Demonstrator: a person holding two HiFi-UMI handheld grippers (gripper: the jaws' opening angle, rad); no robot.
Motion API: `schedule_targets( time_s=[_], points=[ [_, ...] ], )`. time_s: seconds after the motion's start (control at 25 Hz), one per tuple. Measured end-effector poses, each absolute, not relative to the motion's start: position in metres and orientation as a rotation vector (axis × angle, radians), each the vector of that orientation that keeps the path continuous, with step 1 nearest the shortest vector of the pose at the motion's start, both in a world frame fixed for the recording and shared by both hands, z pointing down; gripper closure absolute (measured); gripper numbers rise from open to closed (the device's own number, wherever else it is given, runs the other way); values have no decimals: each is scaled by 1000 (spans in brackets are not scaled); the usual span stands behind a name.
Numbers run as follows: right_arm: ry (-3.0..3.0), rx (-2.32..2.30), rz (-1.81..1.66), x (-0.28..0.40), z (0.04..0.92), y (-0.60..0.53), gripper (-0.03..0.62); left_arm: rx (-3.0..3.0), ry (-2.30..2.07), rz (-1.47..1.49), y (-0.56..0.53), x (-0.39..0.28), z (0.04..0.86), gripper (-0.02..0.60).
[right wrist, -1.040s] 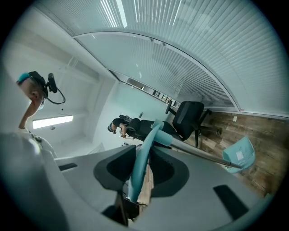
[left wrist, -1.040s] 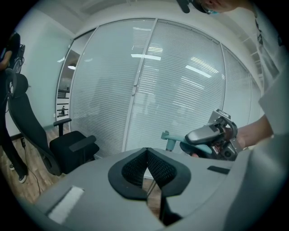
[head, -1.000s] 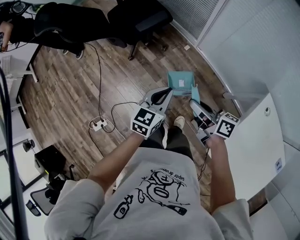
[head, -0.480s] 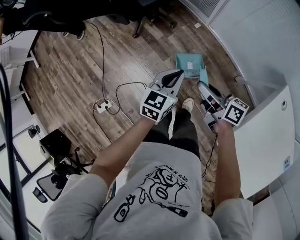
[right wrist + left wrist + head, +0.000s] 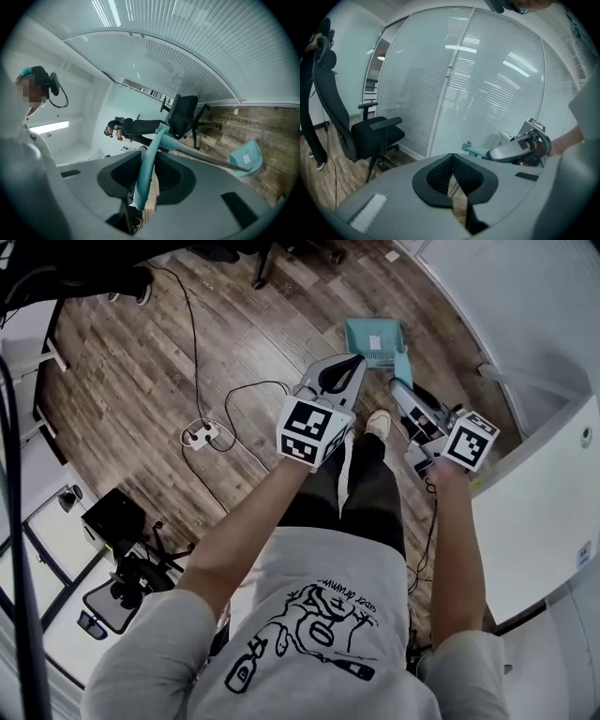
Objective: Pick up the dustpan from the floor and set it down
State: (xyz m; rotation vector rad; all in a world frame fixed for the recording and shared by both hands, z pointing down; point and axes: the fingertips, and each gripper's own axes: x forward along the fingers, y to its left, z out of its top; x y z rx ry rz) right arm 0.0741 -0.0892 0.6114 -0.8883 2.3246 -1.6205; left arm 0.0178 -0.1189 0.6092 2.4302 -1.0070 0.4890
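Note:
The teal dustpan (image 5: 375, 340) hangs low over the wood floor ahead of my feet; whether it touches the floor I cannot tell. Its teal grip (image 5: 149, 154) stands between the jaws of my right gripper (image 5: 146, 161), which is shut on it. From there a grey pole runs down to the pan (image 5: 247, 159). In the head view the right gripper (image 5: 399, 390) sits just behind the pan. My left gripper (image 5: 352, 365) hovers beside it to the left. In the left gripper view that gripper (image 5: 453, 163) is shut, pads together, holding nothing.
A white power strip (image 5: 204, 435) with black cables lies on the floor at left. A black office chair (image 5: 370, 133) stands before the blind-covered glass wall (image 5: 487, 93). A white cabinet (image 5: 539, 512) flanks my right. My shoe (image 5: 378, 422) is under the grippers.
Both grippers have sunk toward the floor, the right one carrying the dustpan down with it. Neither gripper's jaws have changed.

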Motion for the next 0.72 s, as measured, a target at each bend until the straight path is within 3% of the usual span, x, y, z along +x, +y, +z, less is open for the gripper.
schedule_targets(
  time_s=[0.72],
  points=[
    [2237,-846,-1643,73,682,-80,516,2377,-997,526,-114,19,677,586]
  ],
)
